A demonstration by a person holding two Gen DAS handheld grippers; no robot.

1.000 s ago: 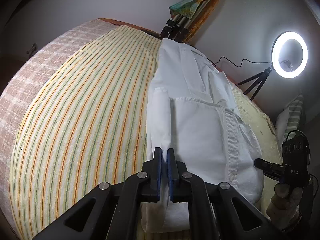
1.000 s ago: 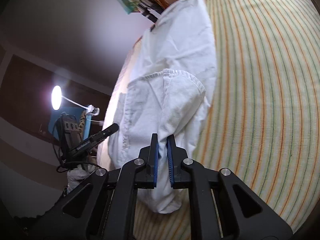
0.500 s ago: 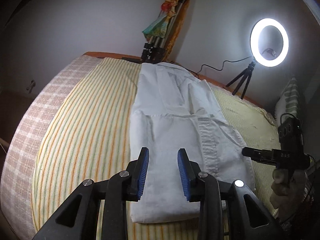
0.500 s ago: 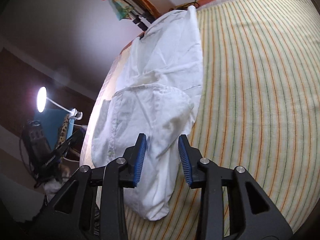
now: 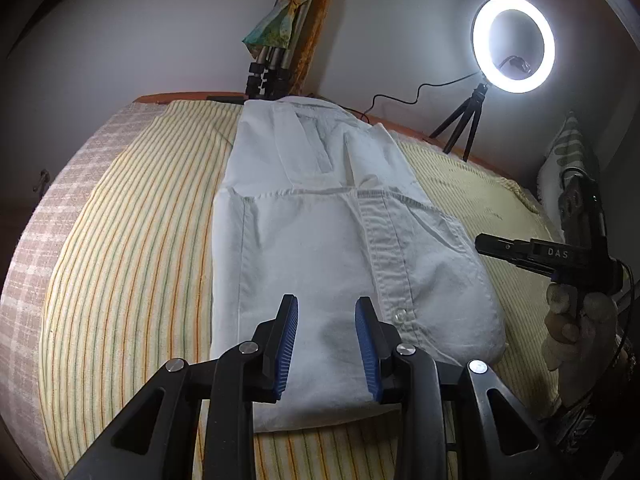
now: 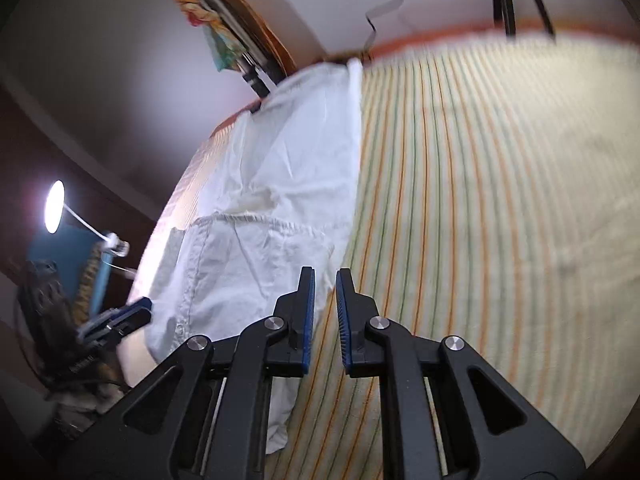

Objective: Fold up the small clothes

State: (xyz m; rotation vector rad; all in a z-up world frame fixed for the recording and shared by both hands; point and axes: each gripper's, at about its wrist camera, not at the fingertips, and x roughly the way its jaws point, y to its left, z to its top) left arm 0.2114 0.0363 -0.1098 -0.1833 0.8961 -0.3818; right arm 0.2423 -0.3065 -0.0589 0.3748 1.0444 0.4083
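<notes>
Both grippers released the shirt; left fingers spread, right fingers closing, empty.

Both grippers now hang clear above the white shirt, its folded hem released: the left gripper stands open, while the right gripper has just been closing on nothing.

text: "DAS" | on: right gripper body
</notes>
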